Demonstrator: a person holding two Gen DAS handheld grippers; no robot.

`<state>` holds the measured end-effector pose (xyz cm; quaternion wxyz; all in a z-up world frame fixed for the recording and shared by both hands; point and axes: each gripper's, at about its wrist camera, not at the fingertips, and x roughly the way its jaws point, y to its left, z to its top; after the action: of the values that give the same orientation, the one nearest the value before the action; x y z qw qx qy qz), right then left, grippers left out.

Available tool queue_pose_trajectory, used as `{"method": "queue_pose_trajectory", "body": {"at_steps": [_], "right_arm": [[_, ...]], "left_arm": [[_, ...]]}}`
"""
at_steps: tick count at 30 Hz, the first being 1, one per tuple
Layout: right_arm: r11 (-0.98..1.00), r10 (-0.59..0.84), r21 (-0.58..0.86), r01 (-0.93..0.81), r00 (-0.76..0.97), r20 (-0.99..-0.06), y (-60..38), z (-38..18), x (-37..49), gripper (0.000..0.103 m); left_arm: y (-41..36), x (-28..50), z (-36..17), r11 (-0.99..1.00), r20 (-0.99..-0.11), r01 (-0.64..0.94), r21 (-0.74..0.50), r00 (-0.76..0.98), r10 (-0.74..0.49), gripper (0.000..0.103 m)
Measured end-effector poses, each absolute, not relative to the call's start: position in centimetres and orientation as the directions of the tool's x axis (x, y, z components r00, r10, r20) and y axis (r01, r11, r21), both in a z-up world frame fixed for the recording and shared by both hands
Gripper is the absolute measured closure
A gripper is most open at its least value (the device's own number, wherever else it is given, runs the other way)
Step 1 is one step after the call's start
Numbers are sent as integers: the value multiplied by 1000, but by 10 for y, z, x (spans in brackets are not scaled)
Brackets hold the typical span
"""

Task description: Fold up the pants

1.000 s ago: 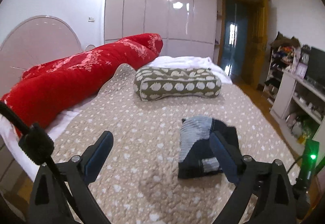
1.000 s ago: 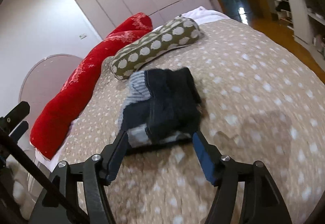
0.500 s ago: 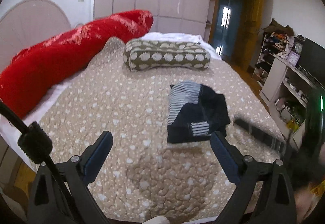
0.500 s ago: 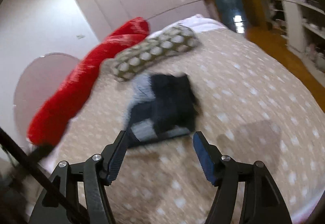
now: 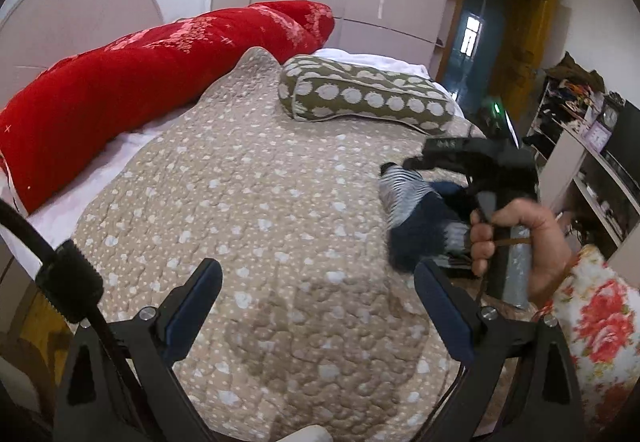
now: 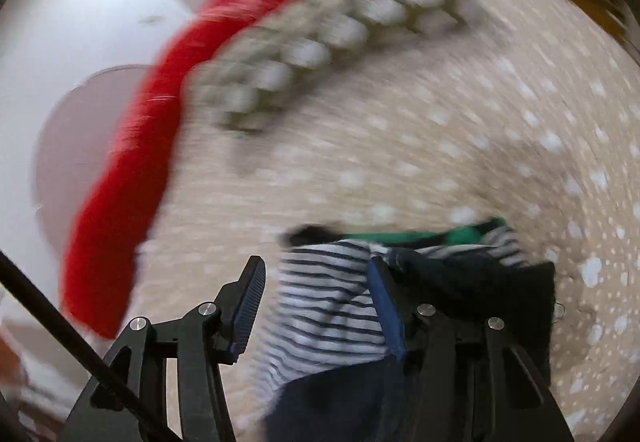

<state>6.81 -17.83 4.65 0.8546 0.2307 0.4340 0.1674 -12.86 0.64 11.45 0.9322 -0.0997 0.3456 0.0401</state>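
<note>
Bed [image 5: 280, 201]: wearing a spotty tan cover.
Pants [image 6: 332, 314]: lying folded near its right edge.
Right gripper [image 6: 316, 302]: closing around the stripy part.
Left gripper [image 5: 318, 302]: hanging spread wide, holding nothing.

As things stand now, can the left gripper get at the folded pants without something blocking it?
Probably not directly. The left gripper is open over bare quilt, and the pants lie to its right, but the right gripper and the hand holding it already sit over them.
</note>
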Motion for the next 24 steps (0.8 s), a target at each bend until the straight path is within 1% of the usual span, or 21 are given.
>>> {"method": "queue_pose_trajectory", "body": {"at_steps": [2,5,6,9,11,13,16,20,24], "right_arm": [[801,517,595,-66,579,-631,-186,43,69,48],[772,554,630,-87,577,-600,-192,53,61,48],[755,572,647,-106,588,-571,-196,61,52,46],[739,579,659,-137,629,-518,-216,77,18,37],[755,563,637,-155,652,-508,-228,83,-7,36],[805,495,576,-139,693,-524,-241,83,-41,36],[891,345,448,-77,757,-555,-252,74,-99,35],[950,191,311,2,785,-589,-252,54,-149,34],[980,115,197,10,781,-614,-246,42,-178,34]], "left_arm": [[10,-127,114,975,-646,-148,-164,763,7,7],[11,-125,112,974,-647,-143,-173,762,-3,7],[10,-124,111,976,-650,-139,-170,760,-5,7],[4,-122,108,979,-655,-129,-160,755,-8,7],[-2,-121,107,982,-656,-115,-152,755,-13,7],[-11,-119,104,986,-666,-90,-143,745,-28,7],[-28,-115,97,991,-691,-54,-122,722,-46,7],[-54,-117,93,996,-710,-4,-91,701,-62,7],[-72,-127,95,997,-708,34,-72,702,-75,7]]}}
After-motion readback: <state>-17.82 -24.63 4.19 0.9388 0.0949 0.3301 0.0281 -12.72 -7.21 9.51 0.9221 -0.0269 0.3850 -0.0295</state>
